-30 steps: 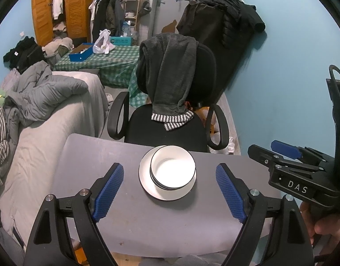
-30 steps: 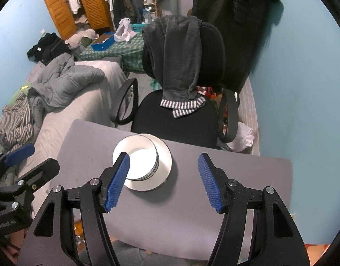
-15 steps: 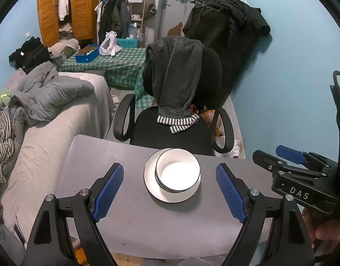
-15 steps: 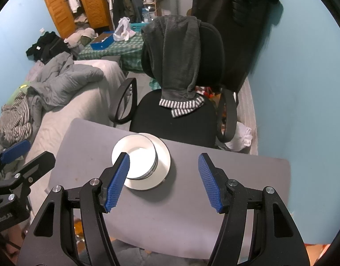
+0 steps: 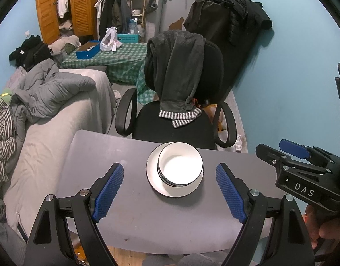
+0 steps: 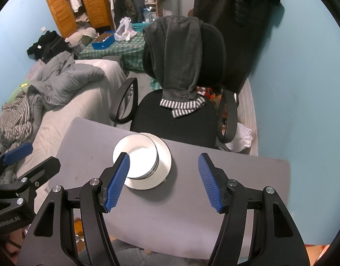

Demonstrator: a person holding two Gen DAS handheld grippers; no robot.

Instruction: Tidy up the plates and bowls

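- White plate [image 5: 161, 187] sits on the grey bench [image 5: 116, 155], toward its far edge, just before the black office chair [image 5: 183, 124].
- Stacked black-rimmed bowls [image 5: 180, 166] rest on the plate, offset toward the chair.
- Left gripper [image 5: 170, 190] hovers nearer than the plate, jaws released, empty.
- Right gripper [image 6: 163, 182]: jaws likewise released, empty.

the table [image 5: 130, 221] is plain grey. the plate [image 5: 155, 181] on it is white, and the stacked bowls [image 5: 180, 167] are white with thin dark rims. both grippers have black frames with blue textured pads [image 6: 116, 182]. the office chair [image 5: 174, 128] is black, the towel [image 5: 176, 75] over it dark grey with a grey-and-white striped end. the wall [image 5: 291, 88] is light blue, the cloth [image 5: 121, 64] behind green checked, the wardrobe doors [image 5: 81, 6] orange wood.
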